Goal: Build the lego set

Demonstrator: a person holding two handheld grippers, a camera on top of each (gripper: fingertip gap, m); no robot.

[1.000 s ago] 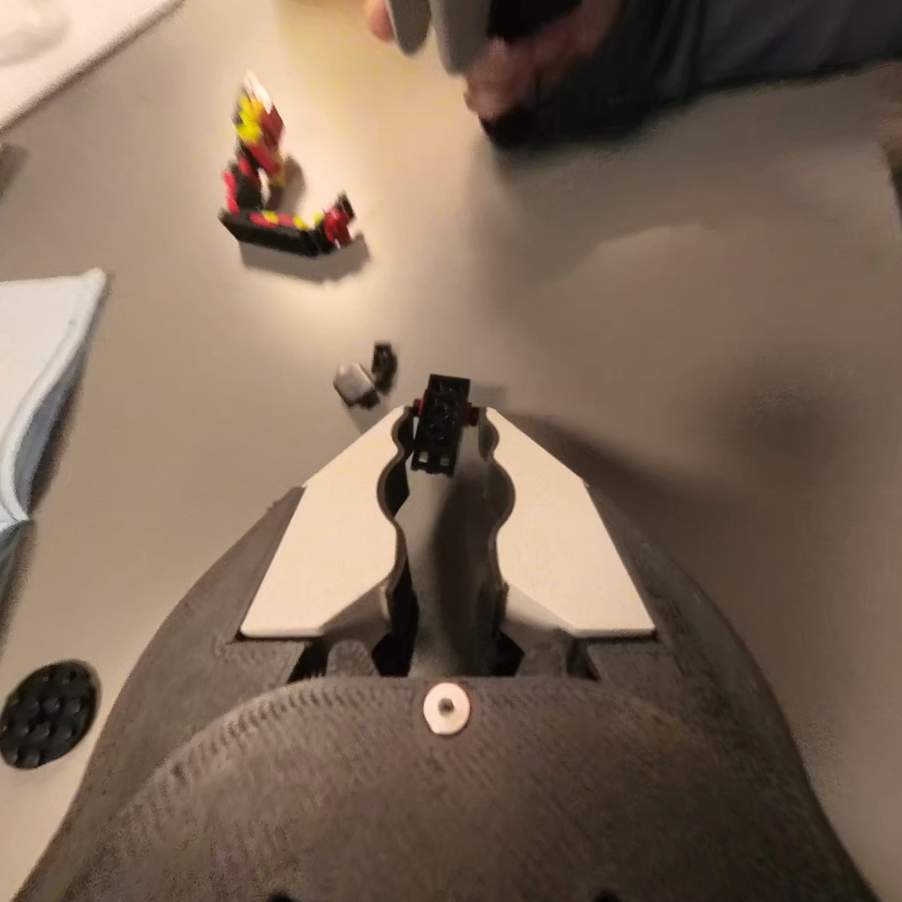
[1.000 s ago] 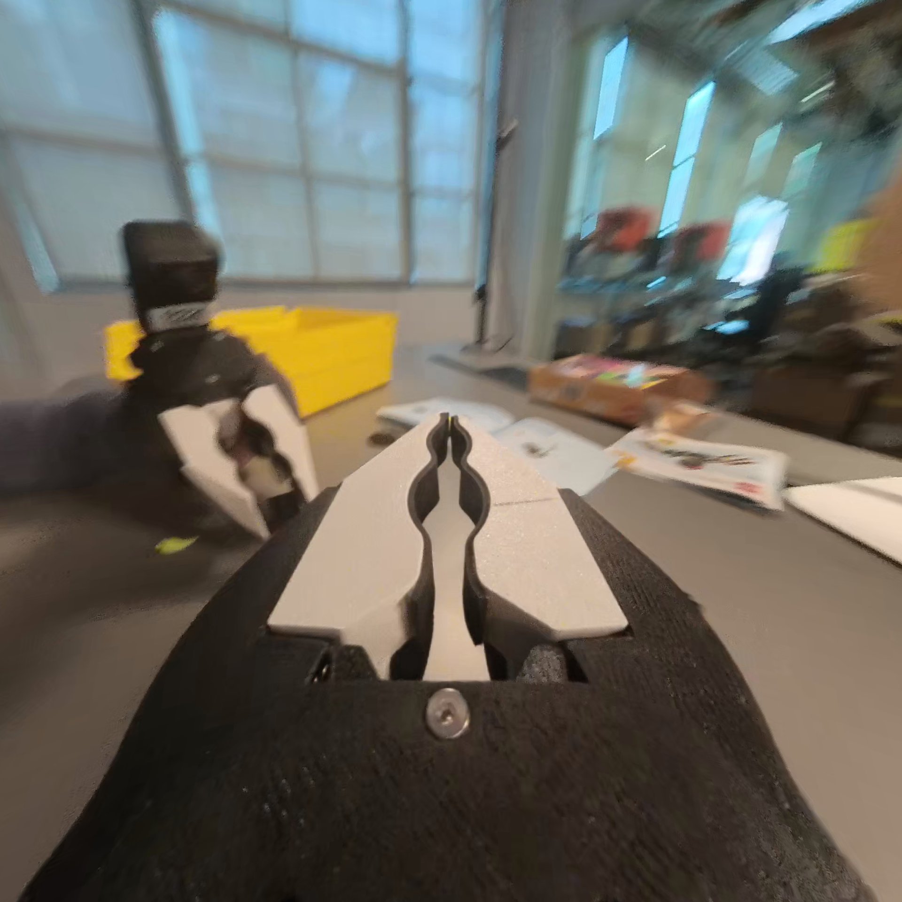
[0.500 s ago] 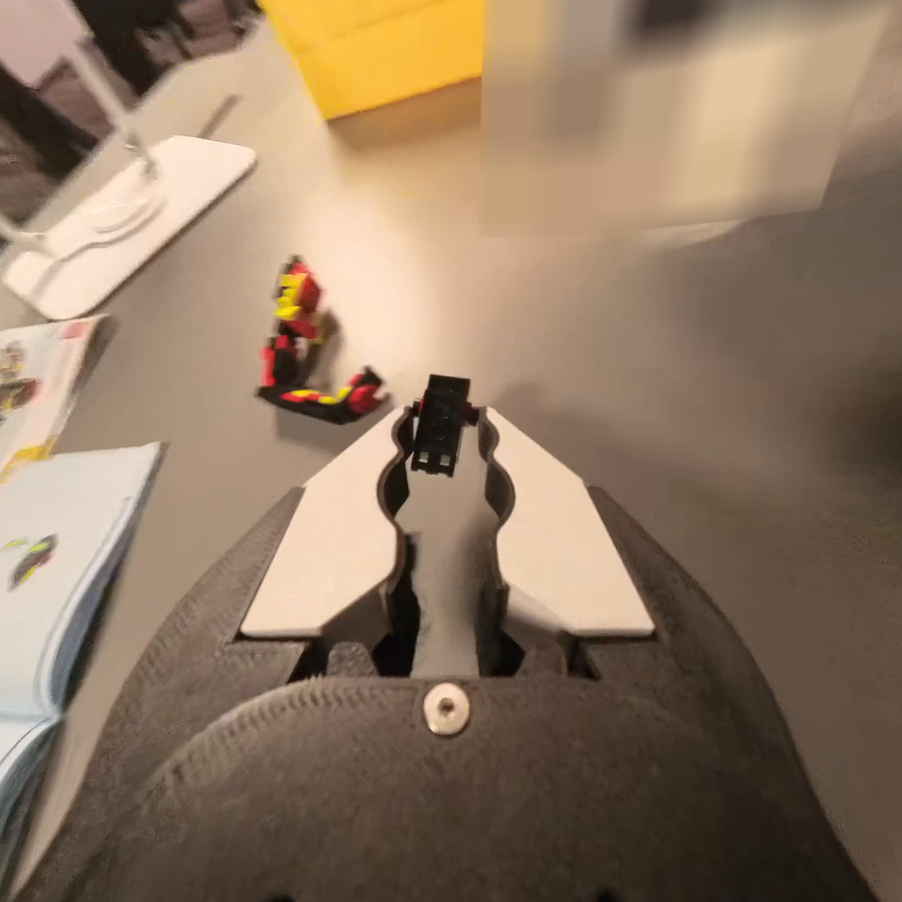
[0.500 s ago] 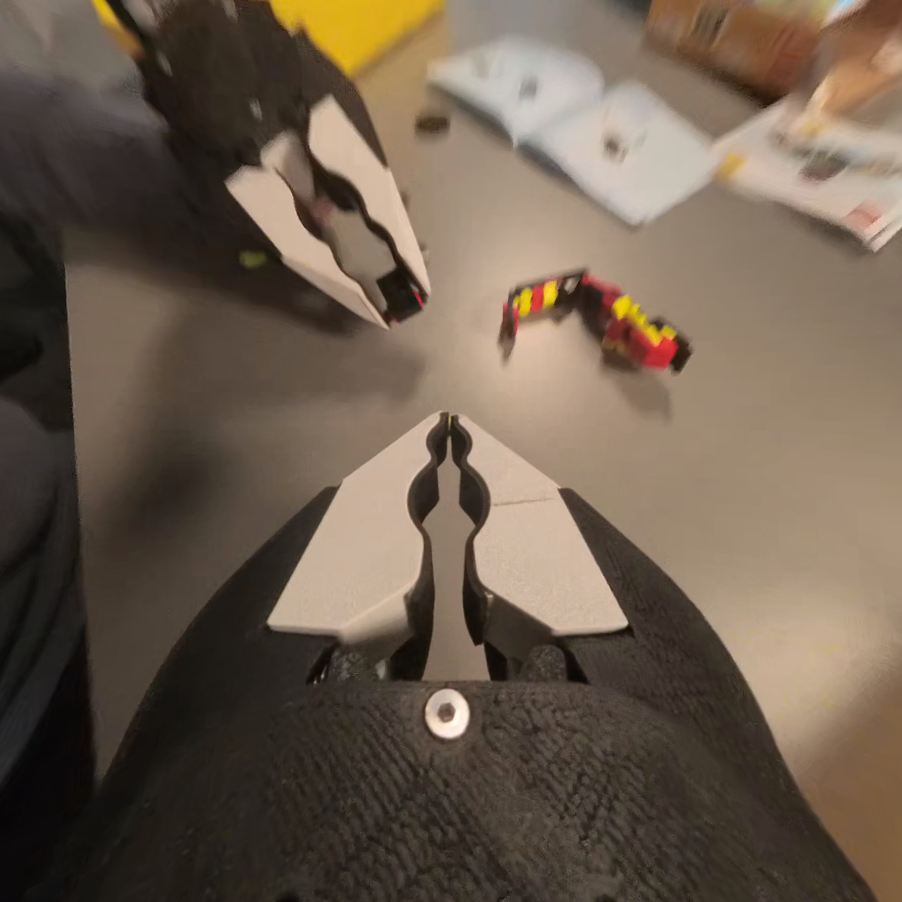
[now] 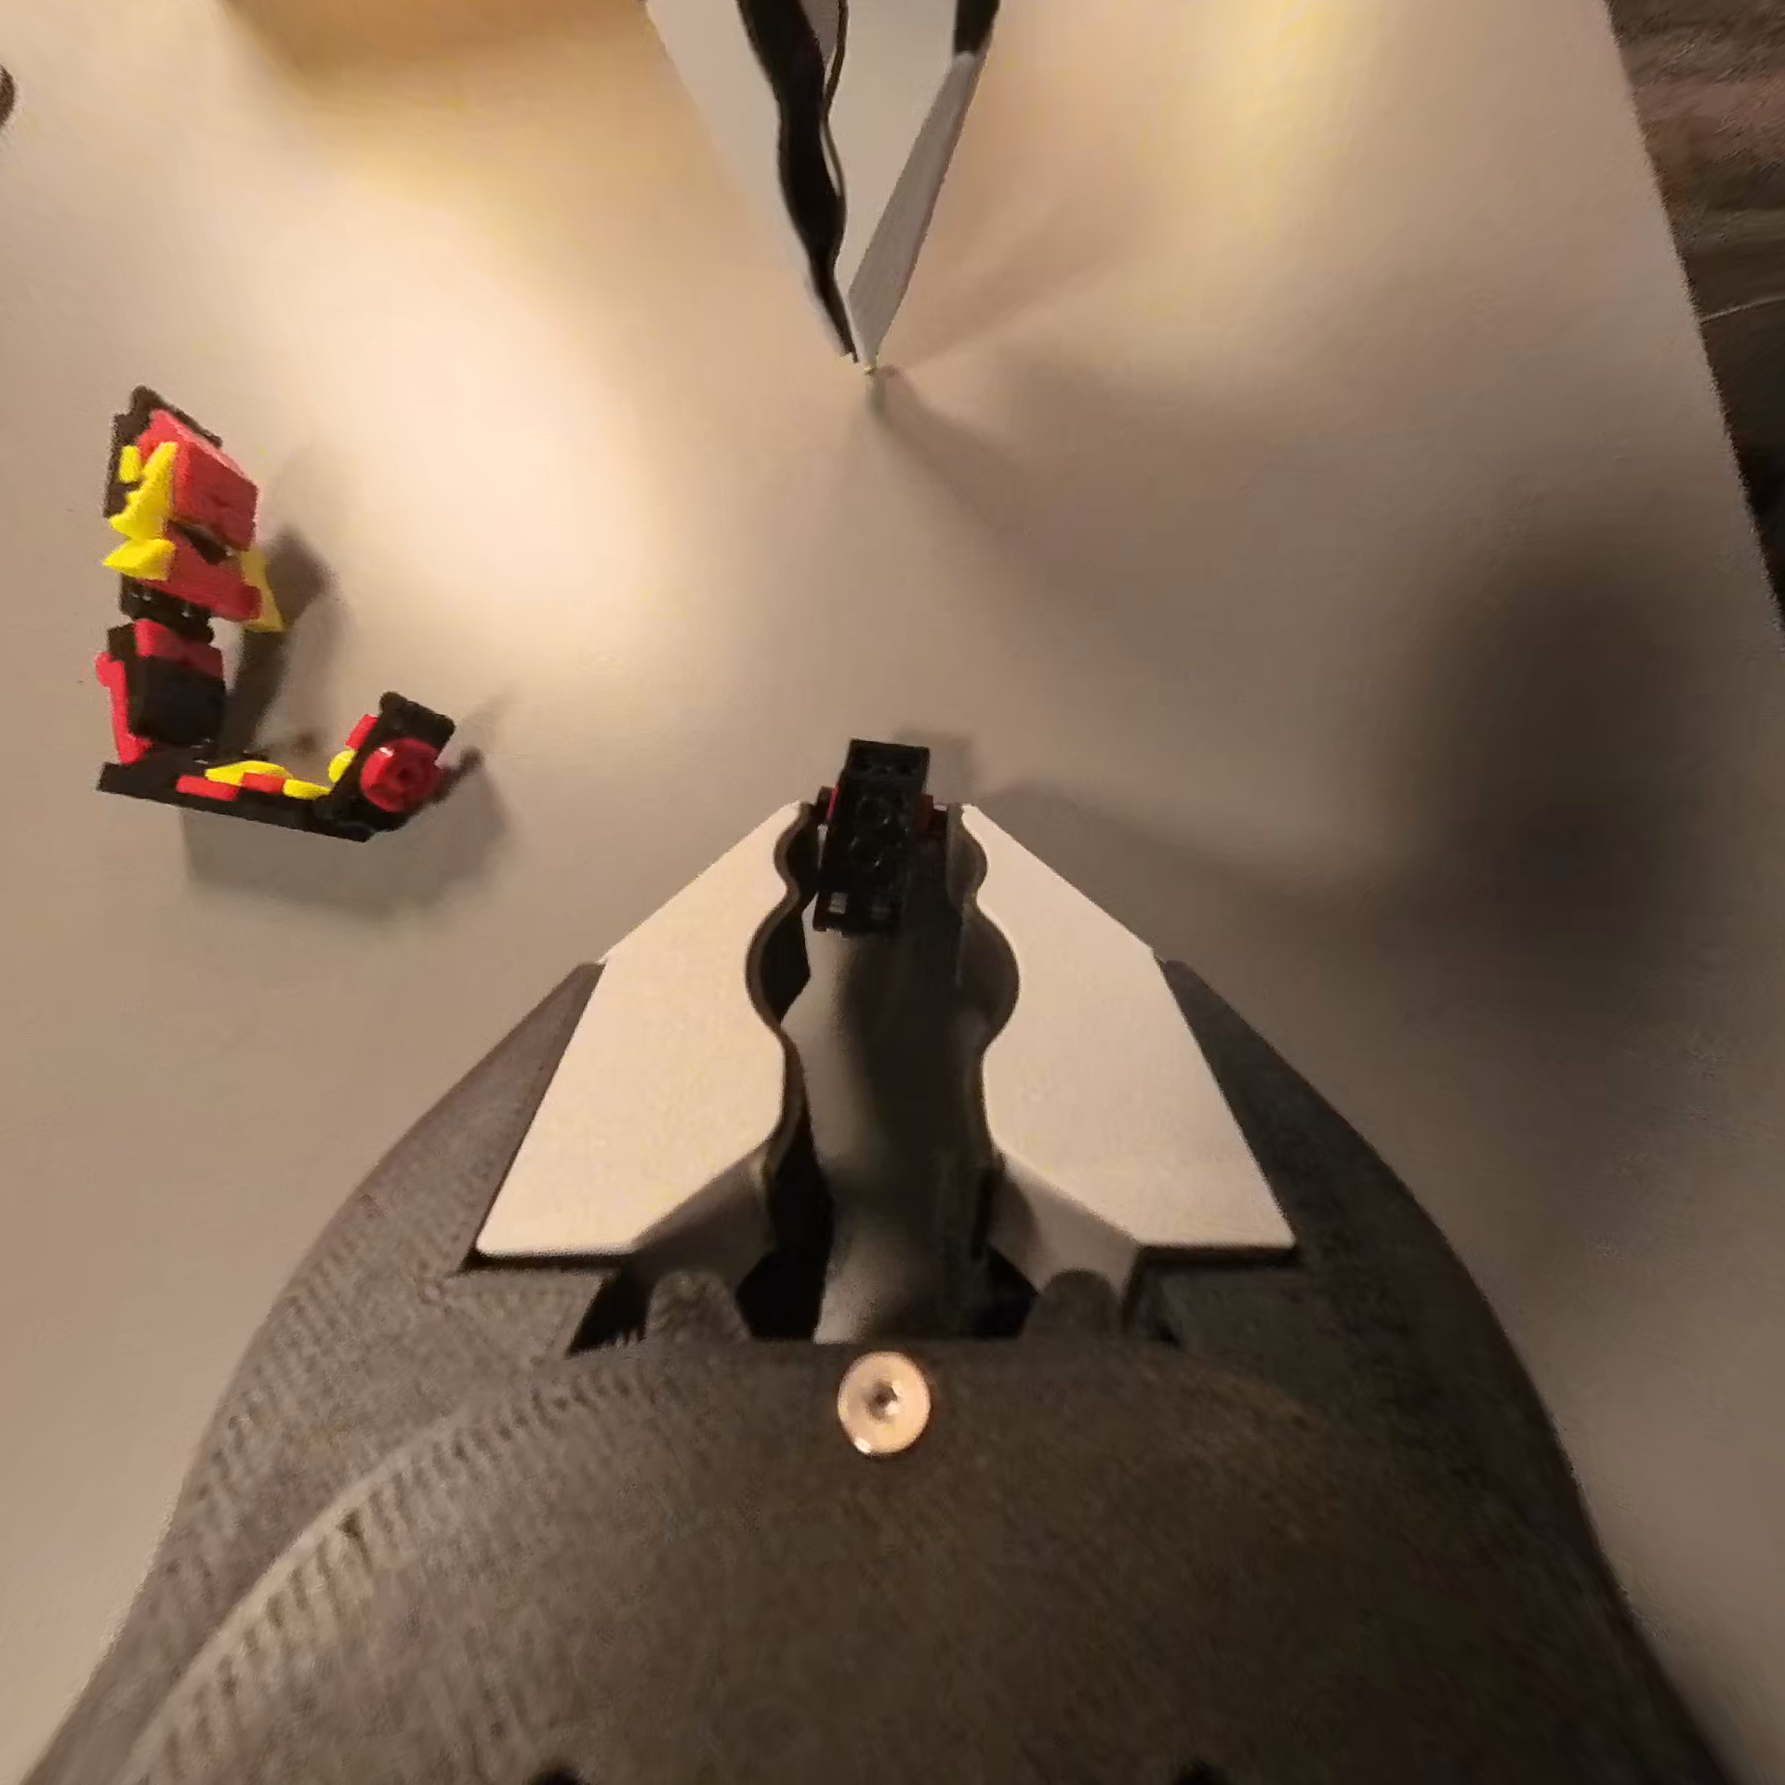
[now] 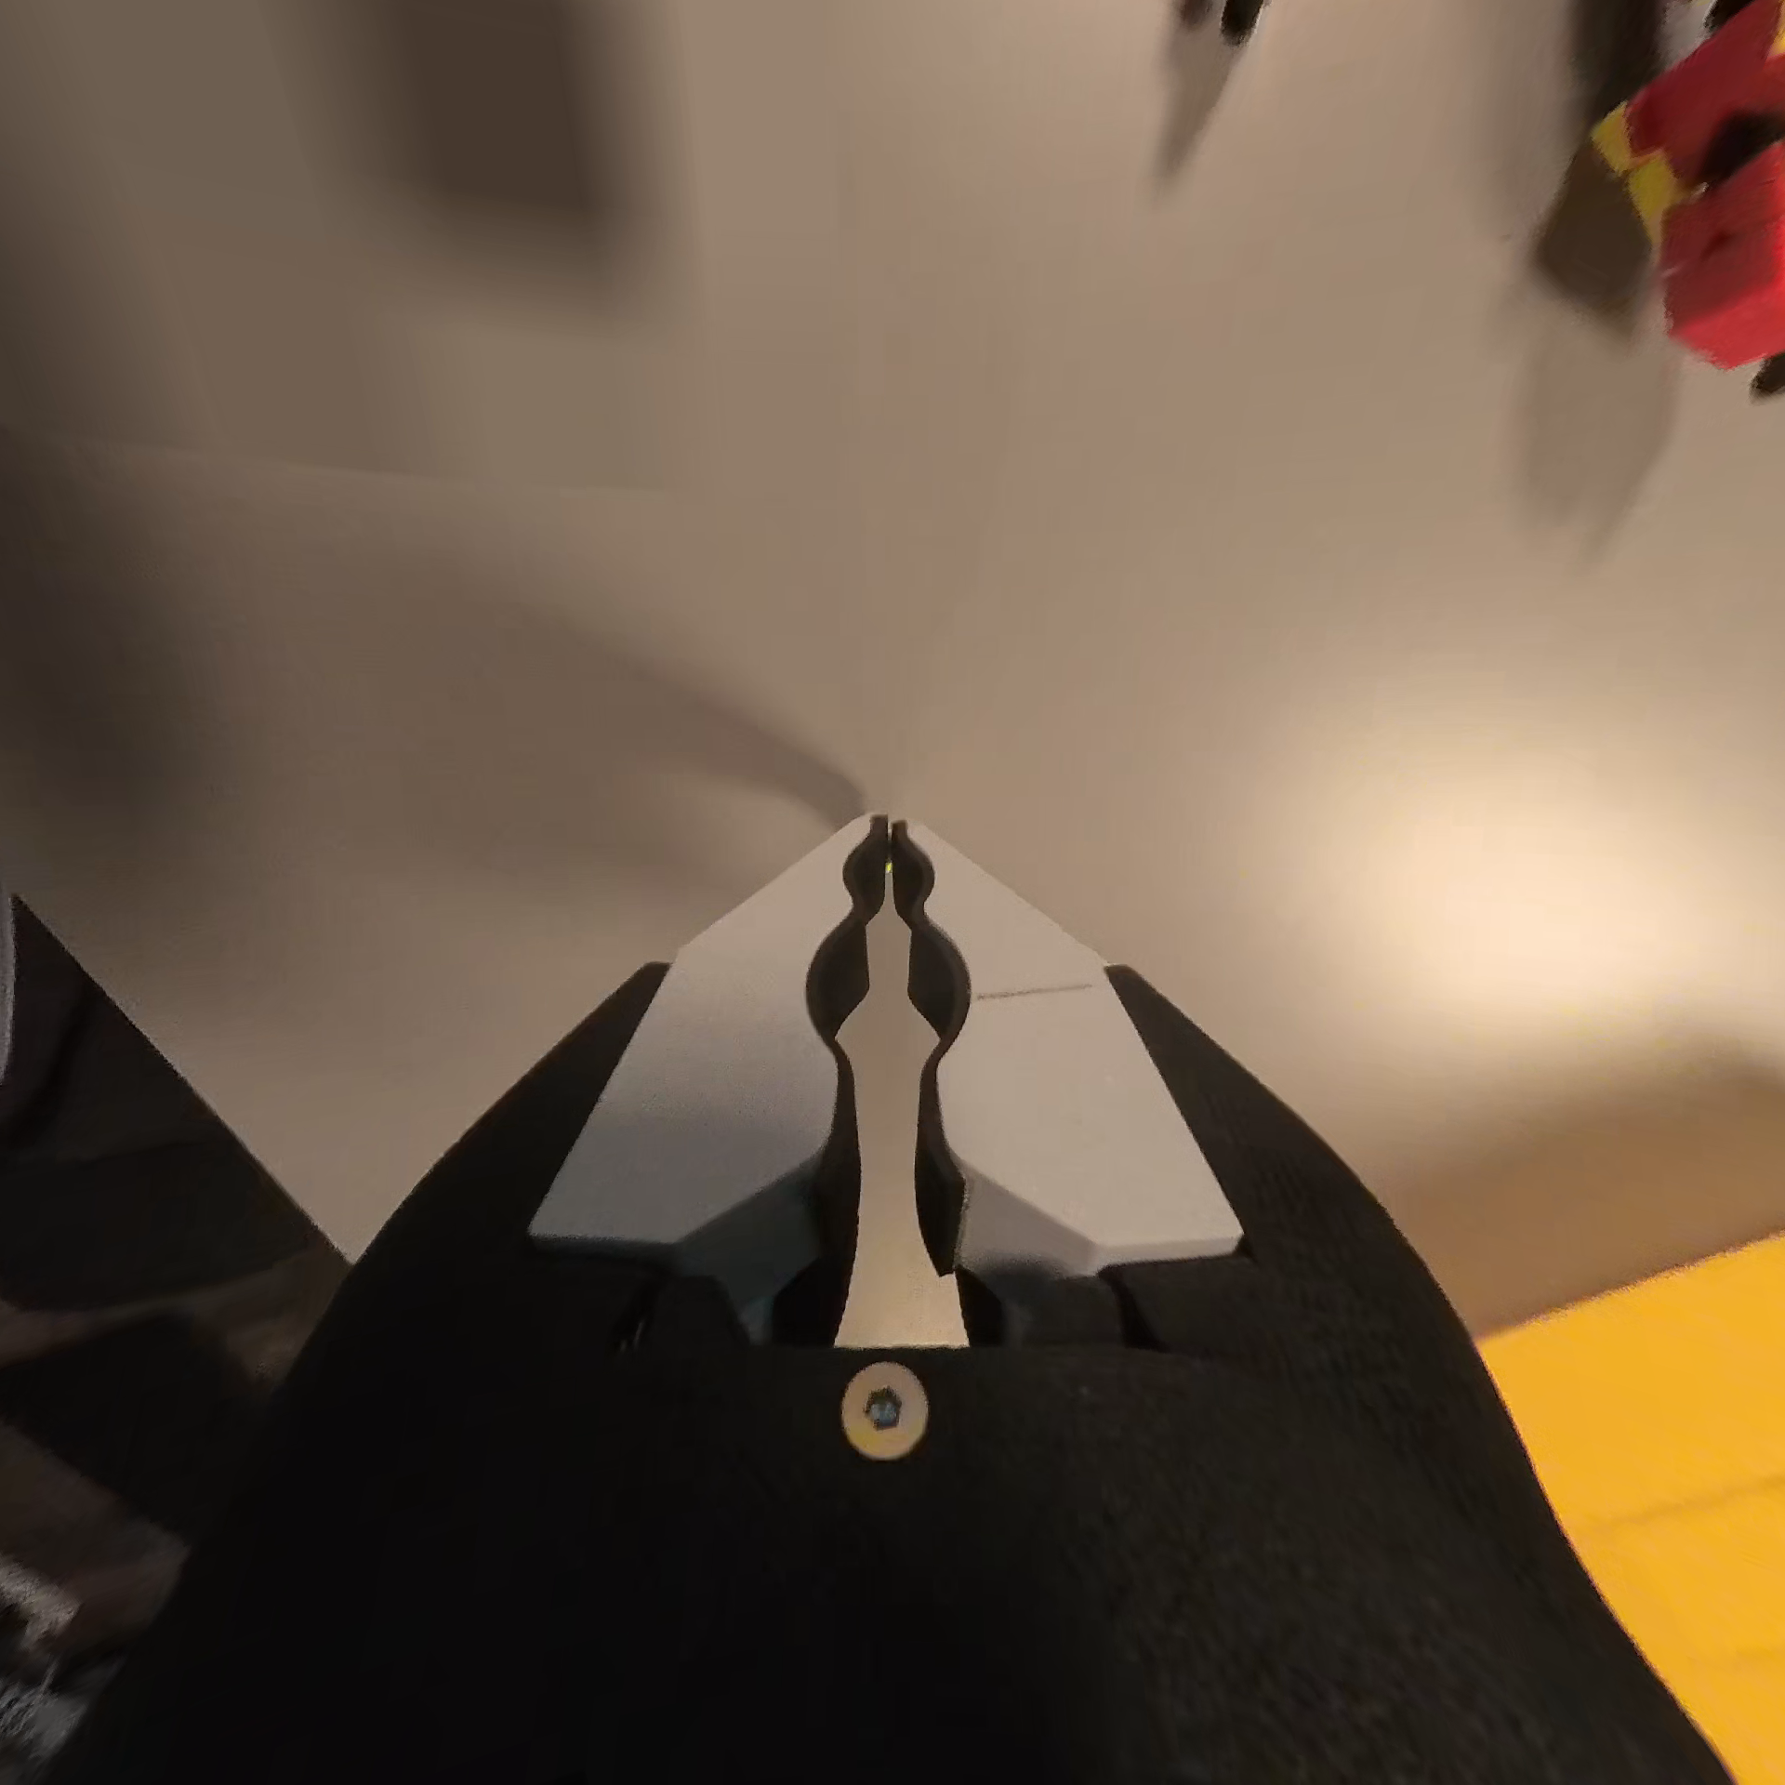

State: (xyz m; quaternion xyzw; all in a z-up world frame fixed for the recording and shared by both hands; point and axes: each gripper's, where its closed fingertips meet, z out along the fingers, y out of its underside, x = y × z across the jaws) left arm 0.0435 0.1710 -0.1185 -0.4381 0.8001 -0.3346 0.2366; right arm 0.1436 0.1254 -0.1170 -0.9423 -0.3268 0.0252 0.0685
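Note:
My left gripper (image 5: 874, 811) is shut on a small black Lego piece (image 5: 869, 840) with red bits at its sides and holds it just above the grey table (image 5: 1256, 580). The partly built red, yellow and black Lego model (image 5: 241, 676) lies on the table to its left; it also shows blurred at the top right of the right wrist view (image 6: 1710, 212). My right gripper (image 6: 889, 826) is shut with its tips at the table, and a thin yellow-green sliver (image 6: 886, 866) shows between them. It enters the left wrist view from the top (image 5: 864, 357), opposite my left gripper.
A yellow bin (image 6: 1642, 1449) lies at the lower right of the right wrist view. The table's edge (image 5: 1700, 290) runs down the right side of the left wrist view. A dark sleeve (image 6: 97, 1159) is at the left. Tip to tip, the grippers are about 12 cm apart.
My right gripper has swung down to the table and now points at my left one. My left gripper has tilted down and moved right of the model, still holding the black piece.

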